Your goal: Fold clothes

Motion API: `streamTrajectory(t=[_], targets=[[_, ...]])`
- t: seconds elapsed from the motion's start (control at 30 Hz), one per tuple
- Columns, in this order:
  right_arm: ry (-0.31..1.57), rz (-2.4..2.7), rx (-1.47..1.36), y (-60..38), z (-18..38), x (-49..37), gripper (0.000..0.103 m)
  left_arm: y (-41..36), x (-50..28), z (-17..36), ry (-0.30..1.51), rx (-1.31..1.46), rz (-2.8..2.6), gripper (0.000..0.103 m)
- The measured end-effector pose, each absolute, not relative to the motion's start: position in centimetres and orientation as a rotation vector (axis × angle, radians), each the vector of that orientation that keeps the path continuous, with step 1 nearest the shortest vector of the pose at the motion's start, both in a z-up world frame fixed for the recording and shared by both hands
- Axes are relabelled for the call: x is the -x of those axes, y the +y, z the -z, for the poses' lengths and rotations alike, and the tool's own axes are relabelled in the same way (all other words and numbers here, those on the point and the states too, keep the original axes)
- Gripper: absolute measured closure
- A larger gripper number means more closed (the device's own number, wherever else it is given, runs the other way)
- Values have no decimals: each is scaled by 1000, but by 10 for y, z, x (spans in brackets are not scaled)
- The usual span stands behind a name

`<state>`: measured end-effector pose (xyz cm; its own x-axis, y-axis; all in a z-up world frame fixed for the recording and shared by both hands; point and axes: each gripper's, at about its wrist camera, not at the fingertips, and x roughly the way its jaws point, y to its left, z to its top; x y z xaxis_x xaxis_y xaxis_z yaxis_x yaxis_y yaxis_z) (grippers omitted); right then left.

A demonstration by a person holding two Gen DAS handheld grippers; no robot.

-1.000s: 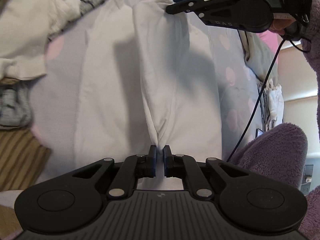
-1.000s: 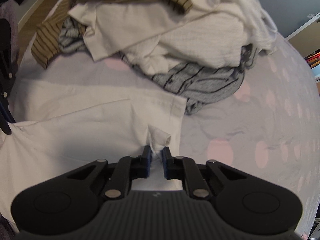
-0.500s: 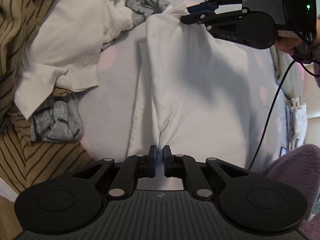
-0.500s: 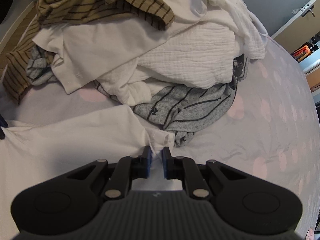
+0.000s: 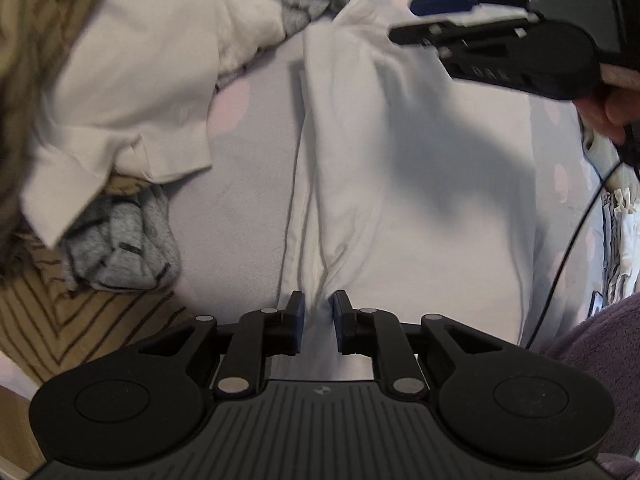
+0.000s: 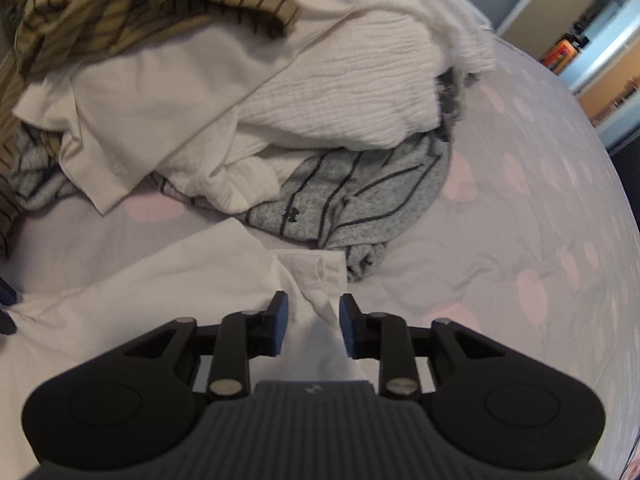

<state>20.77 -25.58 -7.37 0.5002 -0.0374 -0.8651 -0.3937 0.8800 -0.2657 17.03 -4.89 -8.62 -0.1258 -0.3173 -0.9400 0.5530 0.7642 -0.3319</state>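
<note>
Both grippers' jaws have just opened; laundry pile (image 6: 248, 92) touches white garment (image 5: 420, 200).

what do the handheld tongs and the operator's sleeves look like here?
Left tongs: matte black, ribbed housing, two round discs, silver pivot pins, blue pads on the fingertips. Right tongs are built the same; from the left wrist view they also show faint raised lettering, unreadable, and a thin black cable. The person wears a fuzzy purple sleeve.
</note>
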Motion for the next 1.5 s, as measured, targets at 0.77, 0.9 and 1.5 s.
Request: streamTrajectory(t=[0.77,0.9,1.5], targets=[[1035,29,-36,-224,61,72,59,-27,-109,92,1509,-323,757,82],[1033,122,-189,-218,76,105,59,-22,-107,98,1519,-325,734,81],[1025,388,-306,-201,109,126,101,-28,-103,109,1520,-311,702,78]])
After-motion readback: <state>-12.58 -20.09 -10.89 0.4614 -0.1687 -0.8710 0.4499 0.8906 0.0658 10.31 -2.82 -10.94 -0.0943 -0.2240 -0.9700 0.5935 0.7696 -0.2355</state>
